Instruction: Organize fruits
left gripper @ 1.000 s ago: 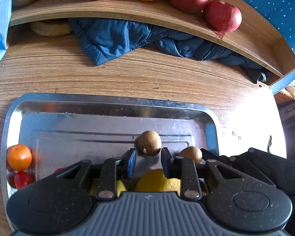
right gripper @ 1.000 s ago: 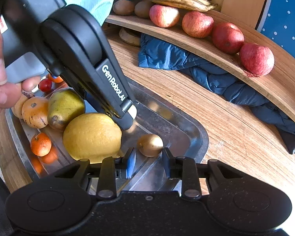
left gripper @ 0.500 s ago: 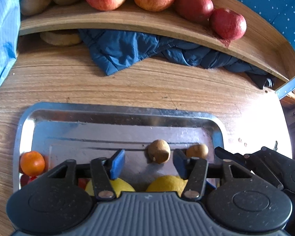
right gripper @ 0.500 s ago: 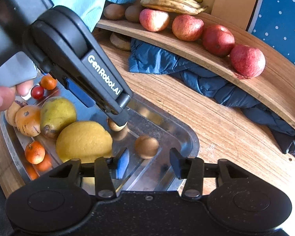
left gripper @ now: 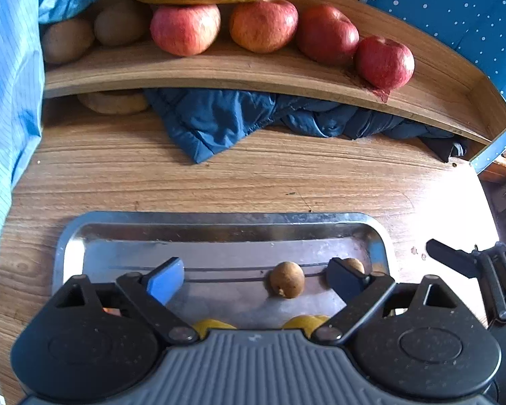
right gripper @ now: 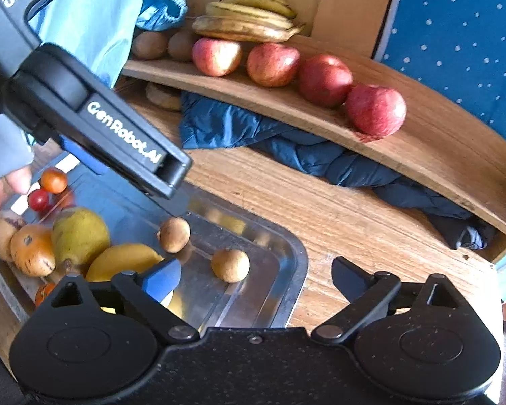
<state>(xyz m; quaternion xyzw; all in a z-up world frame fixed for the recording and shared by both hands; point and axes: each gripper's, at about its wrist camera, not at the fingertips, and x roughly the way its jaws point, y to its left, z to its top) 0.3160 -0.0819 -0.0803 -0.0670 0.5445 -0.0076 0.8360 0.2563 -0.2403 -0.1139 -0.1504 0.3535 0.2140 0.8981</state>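
Observation:
A steel tray (left gripper: 219, 226) (right gripper: 286, 253) lies on the wooden table. Two small brown fruits rest in it: one (left gripper: 286, 283) (right gripper: 173, 234) between my left fingers' line, another (left gripper: 354, 265) (right gripper: 230, 265) further right. My left gripper (left gripper: 254, 281) is open and empty above the tray; it shows in the right wrist view (right gripper: 172, 179). My right gripper (right gripper: 254, 278) is open and empty over the tray's right end. A lemon (right gripper: 121, 260), a pear (right gripper: 79, 234), orange and red small fruits (right gripper: 52, 180) fill the tray's left.
A curved wooden shelf (left gripper: 253, 71) at the back holds several apples (left gripper: 263, 25), kiwis (left gripper: 67, 38) and bananas (right gripper: 249, 20). A blue quilted cloth (left gripper: 219, 118) lies under it on the table. Light blue fabric (left gripper: 6, 101) hangs at the left.
Both grippers opened wide and drew back and up from the tray. The brown fruit that was at my left fingertips now lies free on the tray.

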